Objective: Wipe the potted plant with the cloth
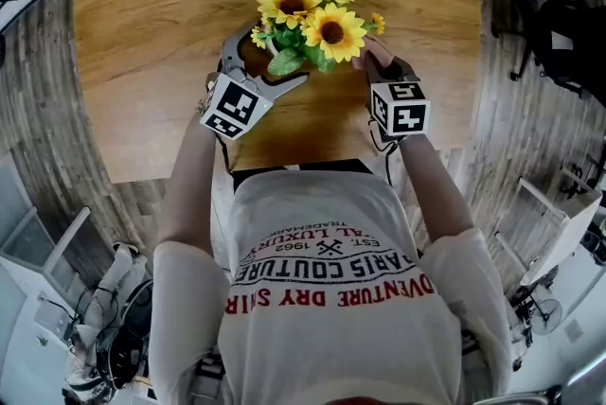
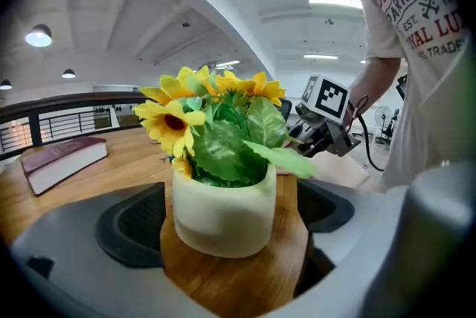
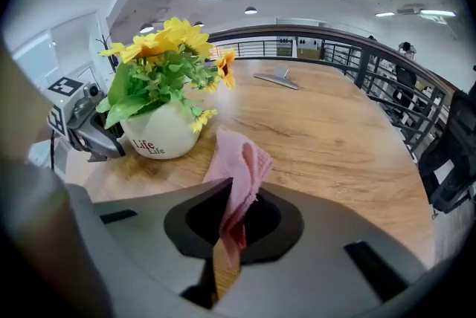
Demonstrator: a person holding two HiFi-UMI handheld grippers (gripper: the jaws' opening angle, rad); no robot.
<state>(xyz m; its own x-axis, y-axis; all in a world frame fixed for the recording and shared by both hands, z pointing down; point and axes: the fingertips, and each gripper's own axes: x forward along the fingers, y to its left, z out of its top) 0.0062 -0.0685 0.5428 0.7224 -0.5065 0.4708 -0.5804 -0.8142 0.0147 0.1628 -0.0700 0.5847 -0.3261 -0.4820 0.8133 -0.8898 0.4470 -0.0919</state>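
Now | potted plant [image 2: 223, 209]: cream pot, yellow sunflowers, green leaves, upright on your wooden counter [image 3: 335, 131] | your left tongs [image 2: 230, 235]: spread wide around the pot, clear of its sides | your right tongs [image 3: 230, 227]: clamped on pink cloth [image 3: 242, 164], near the pot | maroon book [image 2: 63, 160] farther off | railing [image 3: 357, 56] behind

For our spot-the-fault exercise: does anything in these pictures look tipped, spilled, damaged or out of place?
Nothing stands out. The potted plant stands upright on the table between the open jaws of the left gripper; the right gripper pinches the pink cloth.
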